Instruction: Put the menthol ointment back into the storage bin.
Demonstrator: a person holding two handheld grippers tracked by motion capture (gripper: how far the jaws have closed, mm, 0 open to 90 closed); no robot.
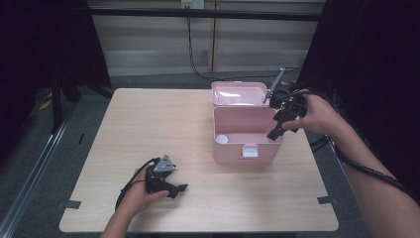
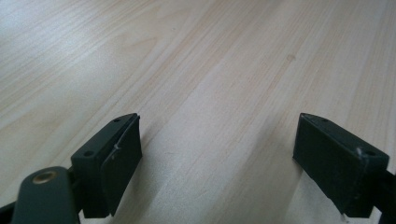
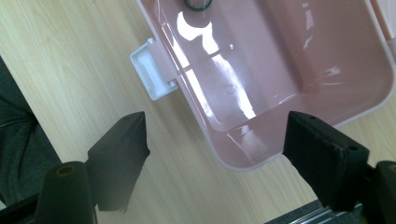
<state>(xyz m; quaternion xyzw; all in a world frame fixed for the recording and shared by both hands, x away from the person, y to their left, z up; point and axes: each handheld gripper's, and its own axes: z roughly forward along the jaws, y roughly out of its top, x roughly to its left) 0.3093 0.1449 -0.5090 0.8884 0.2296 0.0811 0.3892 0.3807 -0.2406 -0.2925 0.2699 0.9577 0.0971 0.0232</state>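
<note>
A pink plastic box [image 1: 246, 151] stands open at the right middle of the table, its lid [image 1: 238, 93] tilted back behind it. A white latch [image 1: 250, 150] hangs on its front wall. Inside lies a small white round thing [image 1: 222, 139] with a dark ring [image 3: 197, 4]. My right gripper [image 1: 276, 131] hovers over the box's right rim, open, with nothing between its jaws; in the right gripper view the box's corner [image 3: 243, 161] and the latch [image 3: 152, 70] sit below them. My left gripper [image 1: 179, 189] rests open near the table's front left, over bare wood [image 2: 215, 107].
The light wooden table [image 1: 163, 119] has free room on its left half and along the front. Black cables [image 1: 356, 161] trail from the right gripper past the table's right edge. A trouser leg [image 3: 16, 154] is beside the table in the right gripper view.
</note>
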